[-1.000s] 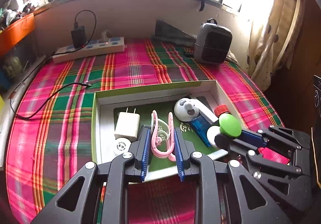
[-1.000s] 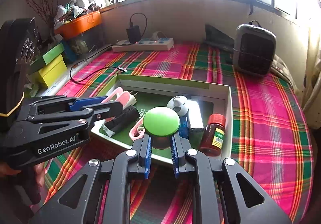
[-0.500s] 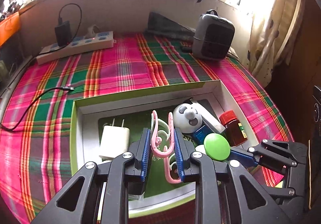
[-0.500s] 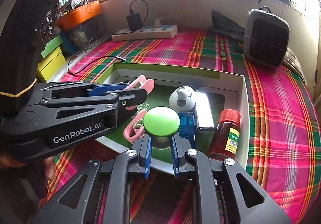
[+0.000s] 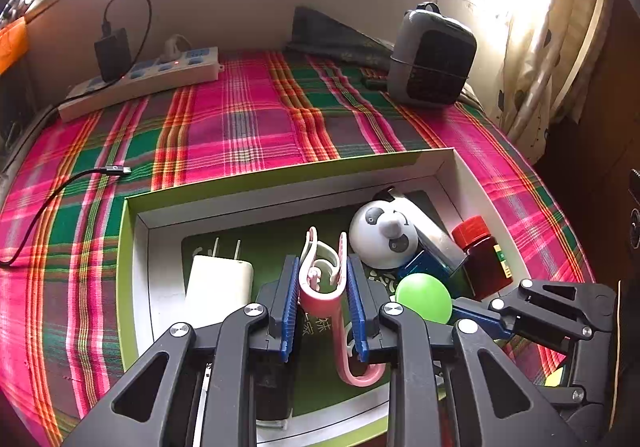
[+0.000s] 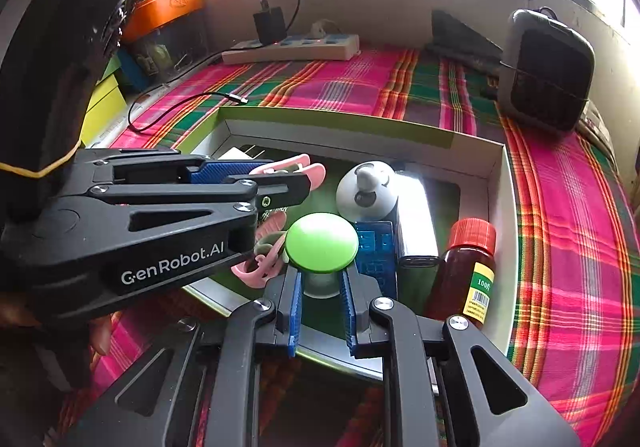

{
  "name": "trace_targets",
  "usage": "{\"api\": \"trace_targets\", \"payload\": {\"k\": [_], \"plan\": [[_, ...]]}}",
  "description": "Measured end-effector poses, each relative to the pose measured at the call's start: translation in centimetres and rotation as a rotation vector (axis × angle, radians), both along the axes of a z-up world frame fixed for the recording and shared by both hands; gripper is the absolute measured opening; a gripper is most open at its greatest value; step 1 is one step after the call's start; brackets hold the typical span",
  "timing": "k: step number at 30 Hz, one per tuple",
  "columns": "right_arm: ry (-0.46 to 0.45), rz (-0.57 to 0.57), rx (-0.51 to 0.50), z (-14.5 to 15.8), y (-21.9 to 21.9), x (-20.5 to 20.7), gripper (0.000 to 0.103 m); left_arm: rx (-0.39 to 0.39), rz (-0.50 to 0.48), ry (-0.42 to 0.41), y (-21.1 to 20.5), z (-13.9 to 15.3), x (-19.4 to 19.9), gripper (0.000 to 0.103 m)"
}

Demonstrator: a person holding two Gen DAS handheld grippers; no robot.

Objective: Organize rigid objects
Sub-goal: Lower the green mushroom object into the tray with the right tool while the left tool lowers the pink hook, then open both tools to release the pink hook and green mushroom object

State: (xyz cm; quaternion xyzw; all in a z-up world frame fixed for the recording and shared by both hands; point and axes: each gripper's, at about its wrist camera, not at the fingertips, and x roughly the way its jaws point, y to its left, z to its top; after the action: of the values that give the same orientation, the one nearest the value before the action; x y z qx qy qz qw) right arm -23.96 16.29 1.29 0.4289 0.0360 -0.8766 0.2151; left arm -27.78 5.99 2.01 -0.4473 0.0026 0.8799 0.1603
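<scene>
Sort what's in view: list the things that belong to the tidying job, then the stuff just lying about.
Job:
left gripper holding pink clip
right gripper holding green-capped knob
green box
white charger
panda toy
red-capped bottle

Lying about:
power strip
heater
USB cable

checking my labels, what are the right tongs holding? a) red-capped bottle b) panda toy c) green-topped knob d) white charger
c: the right tongs are shut on the stem of the green-topped knob, while the red-capped bottle, the panda toy and the white charger lie free in the box.
</scene>
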Motion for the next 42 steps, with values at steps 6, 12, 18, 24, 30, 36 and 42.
{"api": "trace_targets", "payload": {"k": [6,12,18,24,30,36,42], "plan": [[0.0,0.001,0.004,-0.1,0.0,-0.1,0.018,0.004,-0.002,-0.009,0.0,-0.4,-0.1,0.023],[-0.001,-0.003,0.008,-0.1,-0.1,-0.1,0.018,0.002,-0.005,-0.024,0.1,-0.6,-0.2,0.023],[0.001,-0.012,0.002,0.1,0.0,0.1,0.021,-0.009,-0.002,-0.018,0.0,-0.4,0.1,0.031],[0.013,-0.018,-0.001,0.5,0.1,0.8,0.025,0.003,0.018,-0.01,-0.6,0.2,0.9,0.031],[0.029,-0.036,-0.02,1.1,0.4,1.6,0.038,0.004,0.046,0.007,-1.2,1.2,2.3,0.031],[0.049,-0.061,-0.032,2.0,0.7,2.8,0.038,-0.012,0.078,0.045,-1.8,2.6,4.1,0.031],[0.076,-0.096,-0.042,3.1,1.0,4.3,0.038,-0.023,0.143,0.077,-2.6,3.6,6.8,0.031]]}}
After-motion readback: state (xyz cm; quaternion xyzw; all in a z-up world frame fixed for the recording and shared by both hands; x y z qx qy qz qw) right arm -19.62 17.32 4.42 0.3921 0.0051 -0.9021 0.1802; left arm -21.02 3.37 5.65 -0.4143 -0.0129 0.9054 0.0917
